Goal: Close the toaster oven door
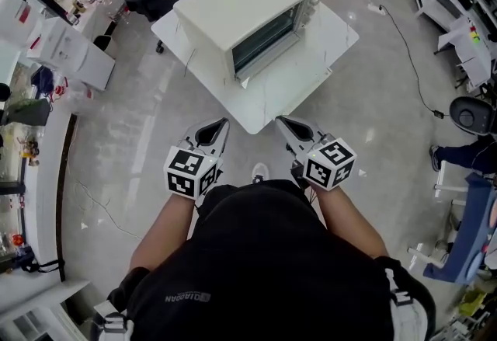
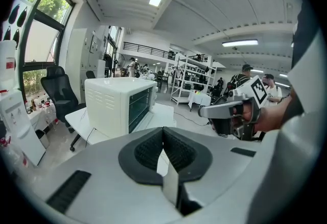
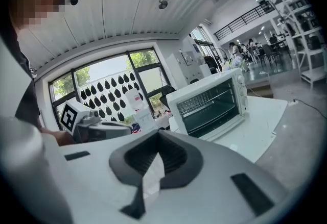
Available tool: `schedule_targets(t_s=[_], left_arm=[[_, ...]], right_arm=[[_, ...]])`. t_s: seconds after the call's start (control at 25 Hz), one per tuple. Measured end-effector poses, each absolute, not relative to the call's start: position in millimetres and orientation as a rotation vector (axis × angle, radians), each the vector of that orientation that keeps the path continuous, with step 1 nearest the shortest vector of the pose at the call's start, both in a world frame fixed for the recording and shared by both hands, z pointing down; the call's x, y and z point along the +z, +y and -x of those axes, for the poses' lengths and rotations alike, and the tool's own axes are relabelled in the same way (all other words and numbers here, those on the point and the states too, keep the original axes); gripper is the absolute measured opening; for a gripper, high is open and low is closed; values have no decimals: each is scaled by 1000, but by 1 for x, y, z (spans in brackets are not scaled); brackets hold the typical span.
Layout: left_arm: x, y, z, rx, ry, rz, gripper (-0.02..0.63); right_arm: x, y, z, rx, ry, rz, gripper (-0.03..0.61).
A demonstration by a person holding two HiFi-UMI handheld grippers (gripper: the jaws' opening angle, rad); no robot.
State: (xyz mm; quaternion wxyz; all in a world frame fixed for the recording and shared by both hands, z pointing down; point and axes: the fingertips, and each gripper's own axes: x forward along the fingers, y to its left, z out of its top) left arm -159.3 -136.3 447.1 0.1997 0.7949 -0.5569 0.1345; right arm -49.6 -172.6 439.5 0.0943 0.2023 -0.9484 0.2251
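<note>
**Entry: toaster oven door, approach stage**

- **Toaster oven** [image 1: 247, 9]: white. It is set on the white table [image 1: 330, 44], toward the table's left and far corners. Its front is turned to the edge that runs from the near corner to the right corner.
- **Door** [image 3: 227, 127]: it is seen folded down and open in the right gripper view, with the rack and dark cavity exposed. It is laid out over the bare strip of table along that same edge. The closing is judged not yet begun.
- **Left gripper** [image 1: 216, 130]: it is held over the floor, short of the table's near corner and well apart from the oven. Its fingers are pressed together and nothing is held between them.
- **Right gripper** [image 1: 289, 128]: it is carried beside the left one, likewise short of the near corner. Its fingers are closed on each other and it is empty.
- **Step in hand**: this is judged to be the approach. Neither gripper is within reach of the door.
- **Next move, as judged**: one gripper is to be brought past the near corner to the door's free edge. It is to be slipped beneath that edge and swept upward about the hinge until the door meets the frame. No grasp is thought necessary, since closed fingers can serve as a pusher.
- **Caution**: the oven may be shoved across the table by the push. Steadying of its top by the other gripper is advised.
</note>
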Motion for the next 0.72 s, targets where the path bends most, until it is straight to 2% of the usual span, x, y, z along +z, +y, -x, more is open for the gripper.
schedule_targets(t_s=[0.72], left_arm=[[456,-201,161,387,-1531,-2198,3]], right_arm=[[446,-245,47,652,-2822,-634,0]])
